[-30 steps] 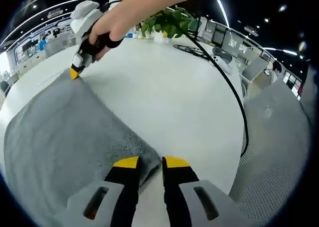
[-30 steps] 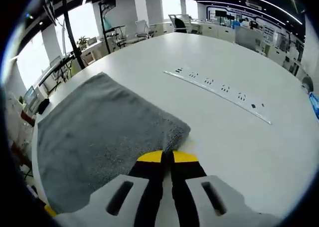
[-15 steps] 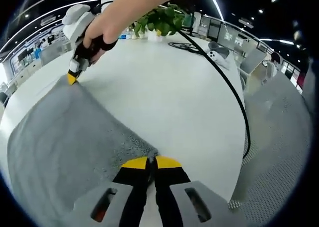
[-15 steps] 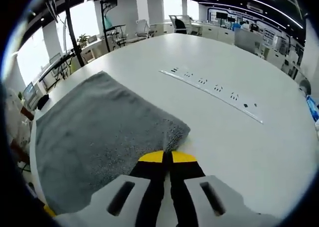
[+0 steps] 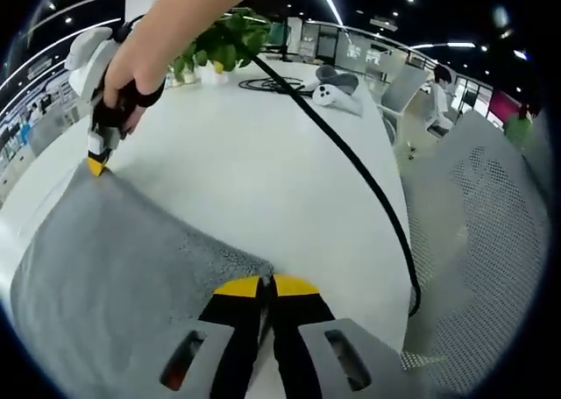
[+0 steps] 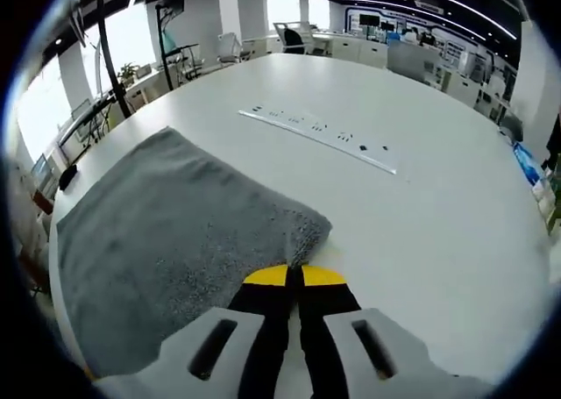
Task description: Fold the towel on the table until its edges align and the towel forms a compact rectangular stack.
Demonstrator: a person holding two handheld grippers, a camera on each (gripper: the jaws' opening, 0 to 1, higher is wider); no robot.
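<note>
A grey towel (image 5: 114,267) lies flat on the white table (image 5: 263,153). In the left gripper view my left gripper (image 5: 266,284) is shut on the towel's near corner. Further off, a hand holds the right gripper (image 5: 95,165), whose yellow tips pinch the towel's far corner. In the right gripper view the right gripper (image 6: 294,274) is shut on a corner of the towel (image 6: 166,215), which spreads away to the left across the table (image 6: 421,215).
A black cable (image 5: 351,162) runs across the table toward a potted plant (image 5: 219,44) and a white controller (image 5: 337,96). A mesh chair (image 5: 491,241) stands to the right. A recessed socket strip (image 6: 320,136) crosses the table beyond the towel.
My left gripper closed on the towel corner a second ago and stays shut. Both views have swung a little; the towel lies as before.
</note>
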